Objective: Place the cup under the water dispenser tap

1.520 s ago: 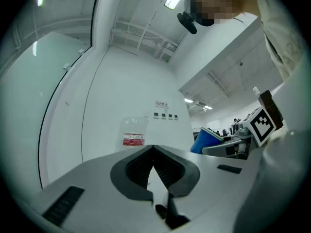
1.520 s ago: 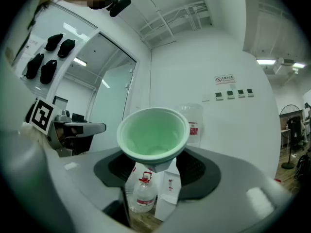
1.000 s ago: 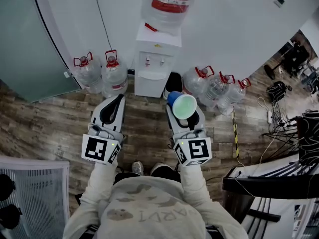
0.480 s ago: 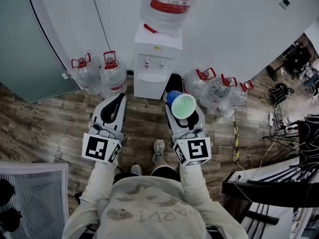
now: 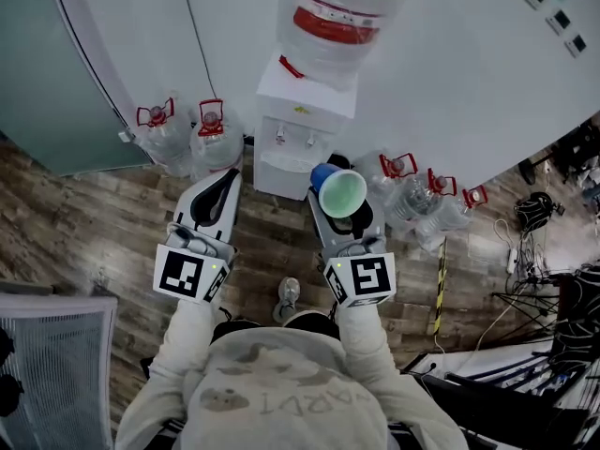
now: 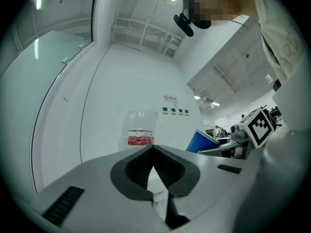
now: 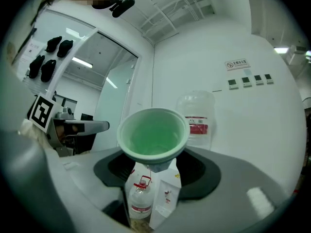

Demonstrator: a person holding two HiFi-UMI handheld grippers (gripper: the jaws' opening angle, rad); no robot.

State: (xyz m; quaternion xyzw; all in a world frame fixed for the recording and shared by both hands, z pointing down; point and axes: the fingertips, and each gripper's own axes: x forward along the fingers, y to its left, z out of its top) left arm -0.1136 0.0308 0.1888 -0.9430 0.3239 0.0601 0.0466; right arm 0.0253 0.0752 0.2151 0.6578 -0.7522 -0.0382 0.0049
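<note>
The white water dispenser (image 5: pixel 298 139) stands against the wall with a big bottle (image 5: pixel 336 17) on top; its two taps (image 5: pixel 295 140) sit above a recess. A cup (image 5: pixel 341 193), blue outside and green inside, is upright in my right gripper (image 5: pixel 343 204), which is shut on its lower part, just right of the dispenser's front. In the right gripper view the cup (image 7: pixel 153 136) fills the gap between the jaws of the gripper (image 7: pixel 156 168). My left gripper (image 5: pixel 219 187) is level with it, left of the dispenser, tips (image 6: pixel 153 148) touching with nothing between them.
Spare water jugs stand on the floor left (image 5: pixel 187 137) and right (image 5: pixel 424 200) of the dispenser. A glass partition (image 5: pixel 56 82) is at the far left, a mesh chair (image 5: pixel 47 364) at the lower left, cables and desks (image 5: pixel 562 289) at the right.
Both grippers and the cup have moved forward toward the dispenser, which now looms larger and closer. The cup stays held in the right gripper.
</note>
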